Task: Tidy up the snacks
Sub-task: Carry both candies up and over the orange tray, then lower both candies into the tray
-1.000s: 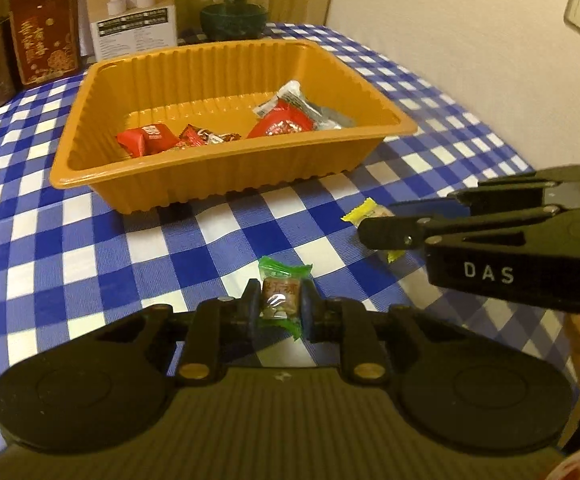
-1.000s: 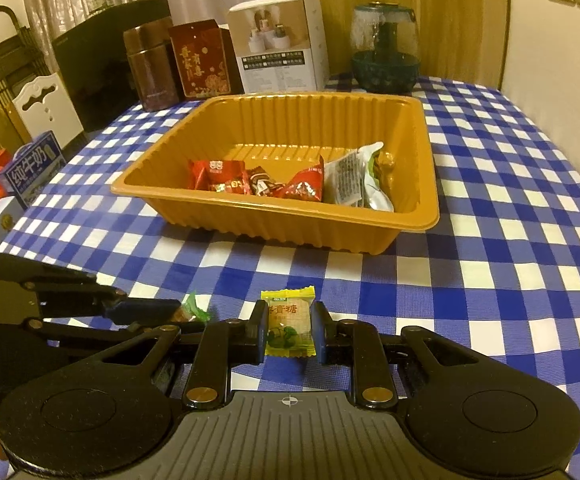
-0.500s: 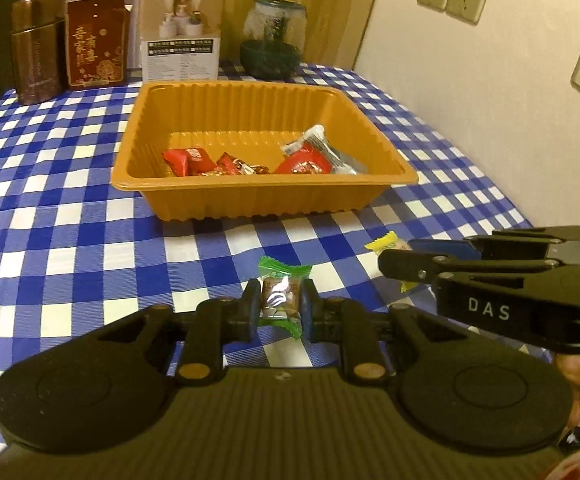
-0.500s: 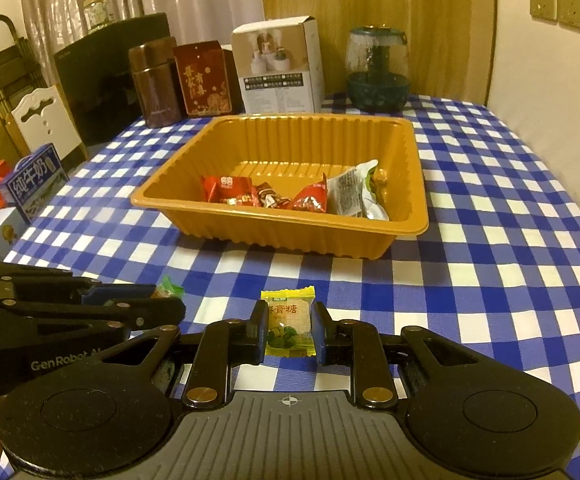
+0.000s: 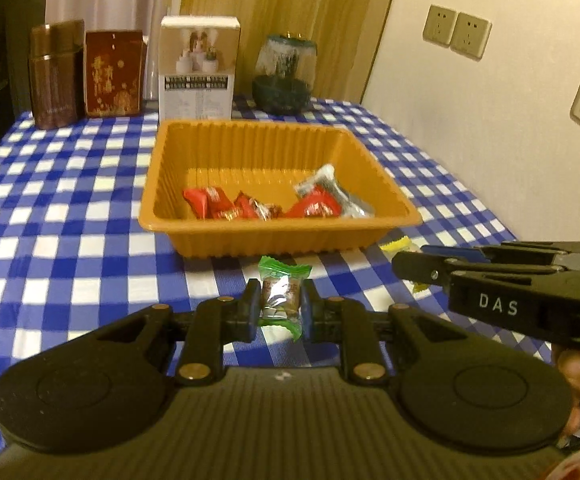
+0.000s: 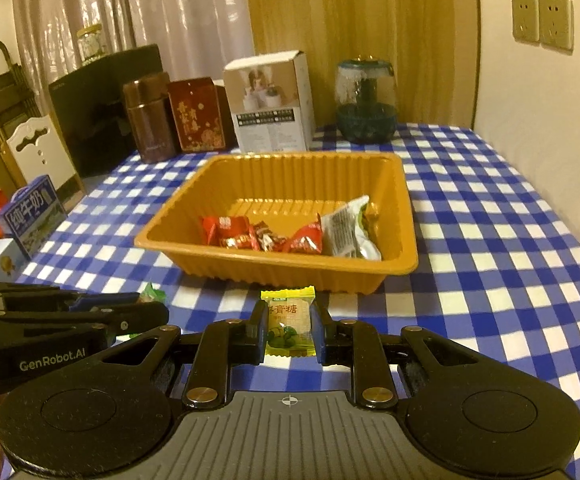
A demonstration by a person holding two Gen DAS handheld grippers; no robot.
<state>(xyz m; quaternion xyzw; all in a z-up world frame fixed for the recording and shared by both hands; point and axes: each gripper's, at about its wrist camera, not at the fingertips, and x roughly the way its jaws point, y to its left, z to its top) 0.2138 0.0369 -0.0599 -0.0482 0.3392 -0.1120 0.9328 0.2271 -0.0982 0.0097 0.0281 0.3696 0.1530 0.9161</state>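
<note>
The left hand-held gripper [image 5: 278, 311] and the right hand-held gripper [image 6: 289, 332] sit side by side, level, each with jaws clamped on a candy.

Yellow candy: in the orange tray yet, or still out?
Out. The yellow candy is clamped in the right gripper, short of the orange tray's near wall.

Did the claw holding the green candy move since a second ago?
Yes. The left gripper, shut on the green candy, has risen and tipped level: the orange tray sits lower in its view, and more wall shows.
</note>
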